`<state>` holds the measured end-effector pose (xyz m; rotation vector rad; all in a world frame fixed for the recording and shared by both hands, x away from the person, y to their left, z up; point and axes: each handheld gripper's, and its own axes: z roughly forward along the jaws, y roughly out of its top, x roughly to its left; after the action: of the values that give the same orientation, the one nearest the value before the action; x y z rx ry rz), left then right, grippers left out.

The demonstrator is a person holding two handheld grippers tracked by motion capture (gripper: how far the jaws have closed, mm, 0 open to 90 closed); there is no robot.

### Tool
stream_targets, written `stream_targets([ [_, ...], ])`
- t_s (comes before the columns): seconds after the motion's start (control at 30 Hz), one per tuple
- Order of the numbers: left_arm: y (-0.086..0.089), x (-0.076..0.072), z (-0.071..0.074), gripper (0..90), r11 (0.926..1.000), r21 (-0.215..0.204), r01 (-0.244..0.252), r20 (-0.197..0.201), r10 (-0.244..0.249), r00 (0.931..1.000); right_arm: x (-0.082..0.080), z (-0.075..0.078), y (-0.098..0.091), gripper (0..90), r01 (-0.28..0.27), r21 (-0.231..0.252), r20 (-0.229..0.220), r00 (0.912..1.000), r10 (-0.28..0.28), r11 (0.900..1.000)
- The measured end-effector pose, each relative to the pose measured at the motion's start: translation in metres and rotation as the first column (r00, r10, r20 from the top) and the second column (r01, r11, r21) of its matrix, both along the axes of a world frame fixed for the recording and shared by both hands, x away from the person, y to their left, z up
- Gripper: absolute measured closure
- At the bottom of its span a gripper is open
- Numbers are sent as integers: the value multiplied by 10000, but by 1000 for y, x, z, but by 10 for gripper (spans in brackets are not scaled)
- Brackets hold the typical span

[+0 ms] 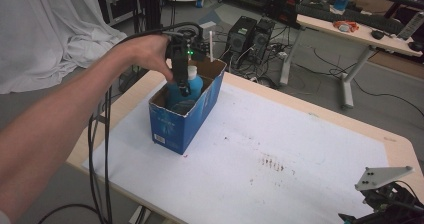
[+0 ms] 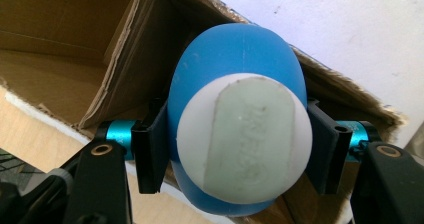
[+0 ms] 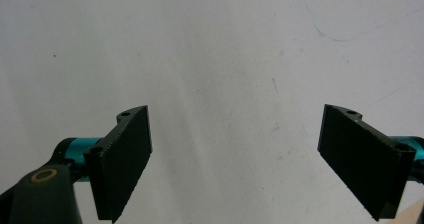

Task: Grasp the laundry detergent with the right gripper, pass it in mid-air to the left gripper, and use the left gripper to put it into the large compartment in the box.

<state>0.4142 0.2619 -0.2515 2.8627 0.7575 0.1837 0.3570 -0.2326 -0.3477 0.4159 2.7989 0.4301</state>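
The left tongs (image 2: 239, 154) are clamped on a blue bottle (image 2: 235, 59), one black jaw pressing each side just below its white cap (image 2: 245, 139). Seen from the high view, these tongs (image 1: 183, 86) point down into the open top of a blue cardboard box (image 1: 186, 121), and the bottle (image 1: 194, 84) stands upright inside the box, near its far end, with its neck rising above the rim. The cap carries a pale grey-green flip lid with raised lettering too faint to read. A small white label sits low on the near end of the box; its print is too small to make out. The right tongs (image 3: 235, 159) stand wide open with nothing between the jaws, over the bare white sheet (image 3: 210, 49) covering the worktop (image 1: 400, 149), well apart from the box toward the near right corner (image 1: 385, 194).
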Motion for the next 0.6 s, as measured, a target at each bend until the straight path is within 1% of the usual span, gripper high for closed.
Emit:
stream_targets([
  [0.07,1,0,-4,381,9999,62,96,-37,-96,9999,0,0,0,132,18,10,-4,10000,-18,10000],
  [0.13,2,1,-10,381,9999,29,158,-47,-158,9999,0,0,-1,132,24,-15,-9,10000,-24,10000],
  [0.2,2,2,-12,381,9998,73,209,-75,-209,9998,1,-1,0,132,1,-38,-5,10000,-1,10000],
  [0.23,1,2,-15,381,9996,85,262,-35,-261,9997,1,-1,0,132,1,-43,-6,10000,-1,10000],
  [0.27,1,2,-15,381,9996,85,262,-35,-261,9997,1,-1,0,132,1,-43,-6,10000,-1,10000],
  [0.33,1,3,-17,381,9991,228,370,-56,-369,9993,1,-1,1,132,27,-68,-22,10000,-27,10000],
  [0.4,1,4,-19,381,9984,276,492,-57,-491,9988,1,-2,1,132,47,-91,-25,10000,-48,9999],
  [0.53,0,5,-22,381,9978,353,568,-52,-567,9984,1,-2,2,132,32,-100,-27,10000,-32,9999],
  [0.6,-1,6,-26,381,9965,469,698,-44,-697,9976,2,-3,2,132,15,-142,-39,10000,-16,9999],
])
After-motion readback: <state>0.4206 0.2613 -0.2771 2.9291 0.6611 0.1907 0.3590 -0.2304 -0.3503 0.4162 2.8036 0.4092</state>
